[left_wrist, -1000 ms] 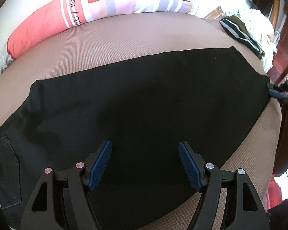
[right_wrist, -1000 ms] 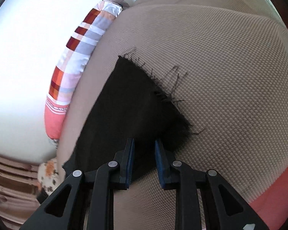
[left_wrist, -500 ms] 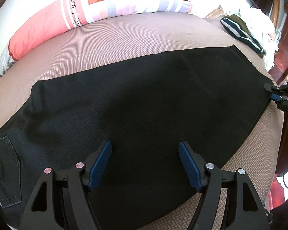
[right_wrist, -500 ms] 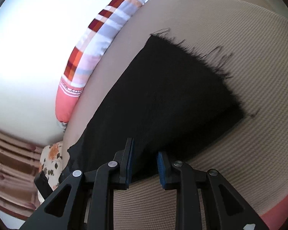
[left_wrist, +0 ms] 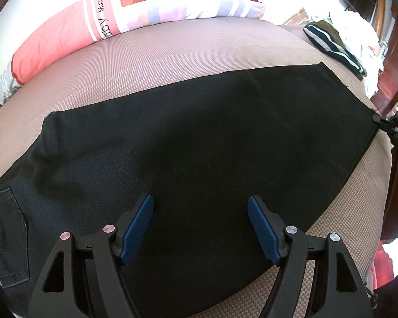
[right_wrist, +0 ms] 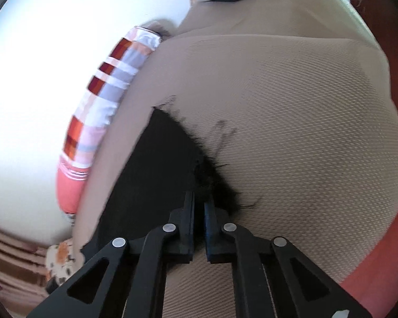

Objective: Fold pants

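The black pants point(left_wrist: 199, 145) lie flat on the bed point(left_wrist: 172, 61), the left gripper point(left_wrist: 200, 228) gapes above them, and the right gripper point(right_wrist: 198, 209), clamped on the frayed hem point(right_wrist: 212, 175), may lose the thin fringe if pulled.

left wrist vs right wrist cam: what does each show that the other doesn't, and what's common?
Left wrist only: the black pants' stitched back pocket, nearly the whole leg spread flat, the left gripper open above it, and the right gripper at the leg's far end.

Right wrist only: the frayed hem up close, with the right gripper shut on it.

Both: the tan textured mattress, the long pink checked pillow and the folded navy striped garment.
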Tool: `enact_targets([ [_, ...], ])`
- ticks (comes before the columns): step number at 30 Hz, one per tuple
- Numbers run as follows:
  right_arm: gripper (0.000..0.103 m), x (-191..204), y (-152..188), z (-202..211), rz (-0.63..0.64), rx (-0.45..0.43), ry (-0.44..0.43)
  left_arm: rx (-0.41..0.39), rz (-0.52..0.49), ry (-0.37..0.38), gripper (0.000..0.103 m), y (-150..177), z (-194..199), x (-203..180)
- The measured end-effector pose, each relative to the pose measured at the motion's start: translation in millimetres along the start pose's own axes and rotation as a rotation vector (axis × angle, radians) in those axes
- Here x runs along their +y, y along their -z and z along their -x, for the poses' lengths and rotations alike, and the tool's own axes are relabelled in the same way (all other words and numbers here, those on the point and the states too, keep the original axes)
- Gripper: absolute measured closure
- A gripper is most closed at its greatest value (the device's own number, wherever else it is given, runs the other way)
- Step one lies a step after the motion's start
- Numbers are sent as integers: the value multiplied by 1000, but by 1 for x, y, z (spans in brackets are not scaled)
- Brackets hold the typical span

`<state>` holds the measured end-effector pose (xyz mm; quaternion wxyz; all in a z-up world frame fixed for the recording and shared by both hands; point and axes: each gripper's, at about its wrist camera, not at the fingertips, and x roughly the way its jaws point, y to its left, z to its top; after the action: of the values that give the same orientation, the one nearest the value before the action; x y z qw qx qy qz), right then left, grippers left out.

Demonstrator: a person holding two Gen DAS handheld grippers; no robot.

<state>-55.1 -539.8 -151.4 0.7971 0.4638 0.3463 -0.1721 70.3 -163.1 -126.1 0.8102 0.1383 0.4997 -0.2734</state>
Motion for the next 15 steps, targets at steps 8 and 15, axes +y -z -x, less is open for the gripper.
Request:
enact_targets([
  [8,101,9,12,13,57,-54,106,8,-23,26,29,7,4,2],
  [15,101,4,10,3,77,-42,162,11,-36,54,29,9,7,5],
])
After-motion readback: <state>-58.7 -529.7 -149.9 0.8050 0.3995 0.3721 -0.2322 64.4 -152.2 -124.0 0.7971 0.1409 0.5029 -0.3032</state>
